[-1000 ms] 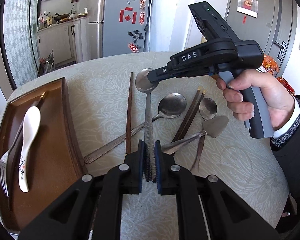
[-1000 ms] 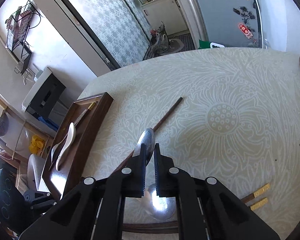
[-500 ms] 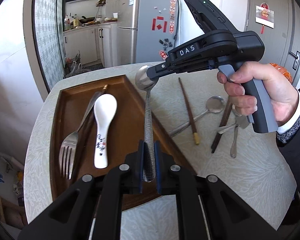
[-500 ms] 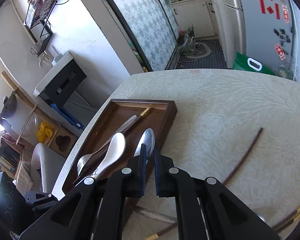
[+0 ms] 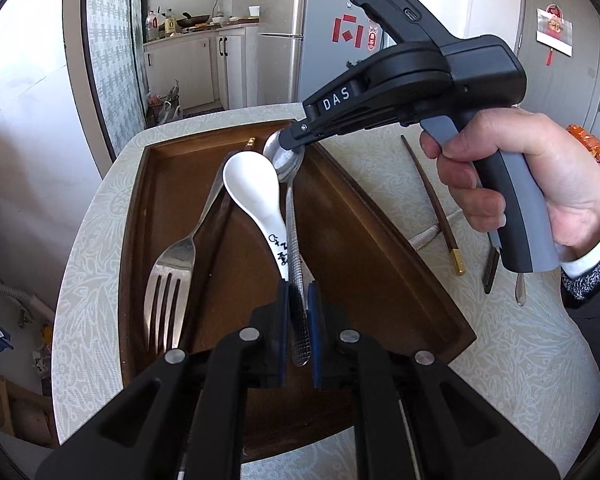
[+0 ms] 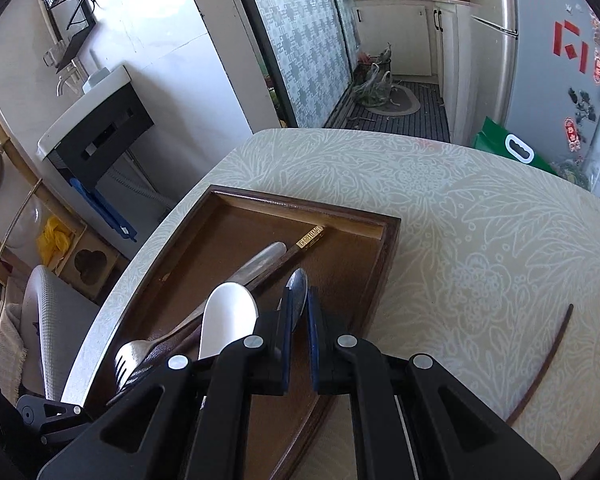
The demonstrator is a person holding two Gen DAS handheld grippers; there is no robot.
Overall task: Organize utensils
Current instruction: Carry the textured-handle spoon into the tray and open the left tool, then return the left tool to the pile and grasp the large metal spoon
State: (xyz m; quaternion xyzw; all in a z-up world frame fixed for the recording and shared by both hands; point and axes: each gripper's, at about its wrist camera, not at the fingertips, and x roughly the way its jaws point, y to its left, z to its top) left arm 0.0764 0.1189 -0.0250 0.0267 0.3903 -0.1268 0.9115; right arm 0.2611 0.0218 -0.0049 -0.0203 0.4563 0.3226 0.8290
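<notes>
So both grippers are clamped on the same metal spoon (image 5: 291,216). The left gripper (image 5: 298,300) pinches the textured handle end, and the right gripper (image 5: 290,142) has the bowl end squeezed between its tips, with a hand (image 5: 516,184) wrapped around its grey grip. From the right wrist view the right gripper (image 6: 299,312) shows the spoon bowl (image 6: 298,286) poking out edge-on between its closed pads.

The spoon hangs over the wooden tray (image 5: 380,248), just above what's already in there. Right beside it, to the left of the left gripper, sits one white ceramic spoon (image 5: 256,188) with black writing on its handle; they look like they're touching or nearly so, can't tell which. Further left is one metal fork (image 5: 172,276), tines toward the camera, and one dark chopstick (image 5: 216,240) lying alongside it, its gold tip (image 6: 311,237) up near the tray's far wall.

Out past the tray, to the right of the grippers on the patterned tablecloth (image 5: 512,352), there's one chopstick with a gold end (image 5: 432,200), plus a few more utensils mostly hidden behind the hand, so I can't count those. The right wrist view shows one thin dark chopstick (image 6: 544,364) on the cloth, well apart from the tray.
</notes>
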